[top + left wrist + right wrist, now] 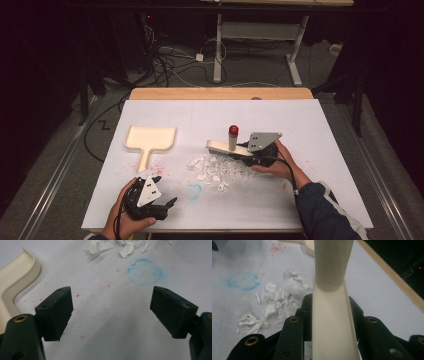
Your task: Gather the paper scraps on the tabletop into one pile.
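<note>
Partly hidden by right gripper (250,152), brush (227,148) overlies paper scraps (220,170)

One brush (227,147), one dustpan (150,139), one heap of paper scraps (217,169), two hand-held grippers: left (165,192), right (250,152).

White table (310,130): dustpan (150,138), paper scraps (217,170), perhaps stains.

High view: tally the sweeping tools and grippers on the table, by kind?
Cream plastic dustpan: 1
Cream hand brush with red-capped handle: 1
Pile of torn white paper scraps: 1
Handheld black grippers: 2, left gripper, right gripper
Total: 5
</note>
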A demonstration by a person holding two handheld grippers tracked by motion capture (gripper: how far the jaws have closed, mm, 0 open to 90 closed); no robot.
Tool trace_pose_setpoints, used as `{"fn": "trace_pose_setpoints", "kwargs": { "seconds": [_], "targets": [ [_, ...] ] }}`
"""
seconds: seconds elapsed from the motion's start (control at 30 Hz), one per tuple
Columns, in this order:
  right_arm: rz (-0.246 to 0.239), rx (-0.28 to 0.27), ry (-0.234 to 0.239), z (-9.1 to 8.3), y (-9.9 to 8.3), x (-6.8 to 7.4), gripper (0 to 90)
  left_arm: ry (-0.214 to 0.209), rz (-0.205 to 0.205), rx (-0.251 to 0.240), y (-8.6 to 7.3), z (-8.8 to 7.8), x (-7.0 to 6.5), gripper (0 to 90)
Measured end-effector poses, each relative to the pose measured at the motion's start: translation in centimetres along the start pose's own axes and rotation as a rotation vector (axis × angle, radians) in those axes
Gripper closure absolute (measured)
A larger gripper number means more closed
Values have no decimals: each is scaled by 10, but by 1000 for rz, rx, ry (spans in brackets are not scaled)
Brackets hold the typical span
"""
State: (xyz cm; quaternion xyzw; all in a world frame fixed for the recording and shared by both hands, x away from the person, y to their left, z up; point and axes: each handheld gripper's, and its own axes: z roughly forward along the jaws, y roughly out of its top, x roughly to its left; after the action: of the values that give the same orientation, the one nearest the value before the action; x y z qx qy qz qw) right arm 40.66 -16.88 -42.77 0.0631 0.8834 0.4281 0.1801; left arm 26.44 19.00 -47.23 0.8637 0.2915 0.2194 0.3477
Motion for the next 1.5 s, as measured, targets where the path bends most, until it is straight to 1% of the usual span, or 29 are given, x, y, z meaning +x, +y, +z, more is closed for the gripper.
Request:
{"fn": "trace_pose_setpoints", "kwargs": {
  "seconds": [0.03,0.1,0.17,0.2,0.23,0.27,0.33,0.43,0.5,0.57,0.63,0.73,0.8,0.87,0.9,0.93,0.97,1.0,1.03,1.07,1.13,1.17,1.2,1.23,1.27,1.3,1.37,1.47,1.5],
  "targets": [
    [13,-19,-11,-5,0,0,683,11,11,1,0,0,0,177],
    [24,-59,-38,-18,1,1,683,14,13,7,0,1,0,177],
    [30,-73,-84,-29,3,2,683,17,12,8,0,1,1,177],
    [31,-75,-117,-33,4,2,682,17,12,8,0,1,1,177],
    [49,-83,-140,-38,4,1,682,21,13,5,0,0,1,177],
    [73,-93,-147,-41,4,0,682,22,14,6,0,0,0,177],
    [105,-100,-197,-48,5,-1,682,25,20,6,0,-1,0,177],
    [159,-79,-256,-58,4,-3,682,29,22,4,-1,-3,1,177],
    [205,-66,-272,-64,1,-2,682,34,20,0,-1,-4,0,177],
    [234,-42,-305,-68,-5,2,683,35,19,-3,-2,-5,1,177],
    [250,-15,-361,-69,-12,8,683,38,23,-3,-2,-6,1,177],
    [305,29,-389,-72,-25,17,683,31,31,-4,-1,-6,-2,177],
    [320,72,-395,-74,-31,21,683,27,39,0,0,-6,-3,177],
    [351,102,-426,-76,-38,24,683,25,40,2,0,-4,-4,177],
    [357,118,-435,-77,-40,24,682,25,42,5,0,-3,-4,177],
    [364,132,-458,-77,-42,24,682,25,44,7,0,-3,-4,177],
    [379,142,-487,-77,-45,25,682,25,45,6,1,-3,-4,177],
    [379,142,-487,-77,-45,25,682,25,45,6,1,-3,-4,177],
    [400,170,-522,-73,-48,27,683,24,46,4,1,-3,-4,177],
    [414,182,-530,-70,-49,29,683,25,49,5,2,-3,-4,176],
    [437,181,-508,-64,-48,34,682,22,48,0,2,-3,-4,177],
    [423,194,-525,-60,-44,39,682,17,44,-4,2,-2,-4,177],
    [419,202,-523,-56,-42,43,680,12,49,-6,3,-2,-3,177],
    [419,202,-523,-56,-42,43,680,12,49,-6,3,-2,-3,176],
    [414,209,-529,-47,-35,52,680,9,49,-23,5,-3,-3,177],
    [404,202,-533,-44,-33,55,680,6,47,-37,6,-4,-3,177],
    [403,190,-525,-35,-26,62,680,0,45,-59,7,-6,-3,177],
    [400,184,-512,-25,-20,67,678,-8,47,-62,7,-6,-2,177],
    [397,169,-506,-13,-13,69,678,-11,47,-60,6,-6,-2,177]
  ]
}}
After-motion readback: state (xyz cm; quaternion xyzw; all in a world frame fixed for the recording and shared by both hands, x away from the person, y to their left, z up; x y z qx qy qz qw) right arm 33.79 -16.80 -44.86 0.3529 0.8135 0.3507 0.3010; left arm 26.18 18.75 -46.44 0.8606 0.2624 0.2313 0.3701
